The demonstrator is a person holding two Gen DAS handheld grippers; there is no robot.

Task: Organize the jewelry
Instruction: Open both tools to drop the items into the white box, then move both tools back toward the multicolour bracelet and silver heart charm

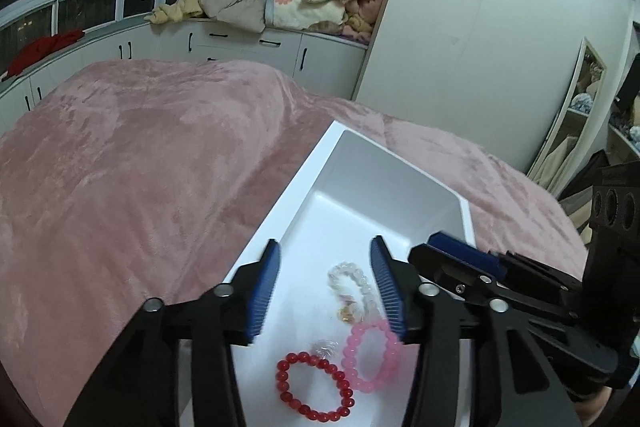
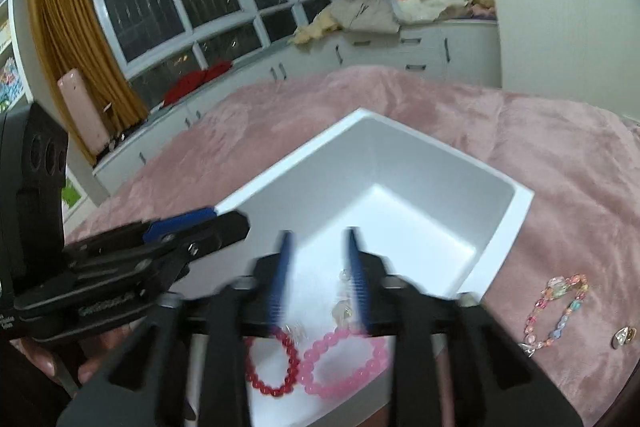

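Note:
A white box (image 1: 316,163) lies on the pink bed. Inside it are a red bead bracelet (image 1: 314,387), a pink bead bracelet (image 1: 370,357), a clear bead bracelet (image 1: 352,285) and a small clear piece (image 1: 323,347). My left gripper (image 1: 326,259) is open and empty above the box. My right gripper (image 2: 318,241) is open and empty over the same box (image 2: 516,223), above the red bracelet (image 2: 272,367) and pink bracelet (image 2: 344,367). A multicoloured bead bracelet (image 2: 558,311) and a small metal piece (image 2: 624,337) lie on the blanket right of the box.
The pink blanket (image 1: 140,167) covers the bed around the box. White cabinets with piled clothes (image 1: 280,3) run under the window behind. A white wardrobe wall (image 1: 480,27) stands at the right. The right gripper's body (image 1: 520,287) is close beside the left one.

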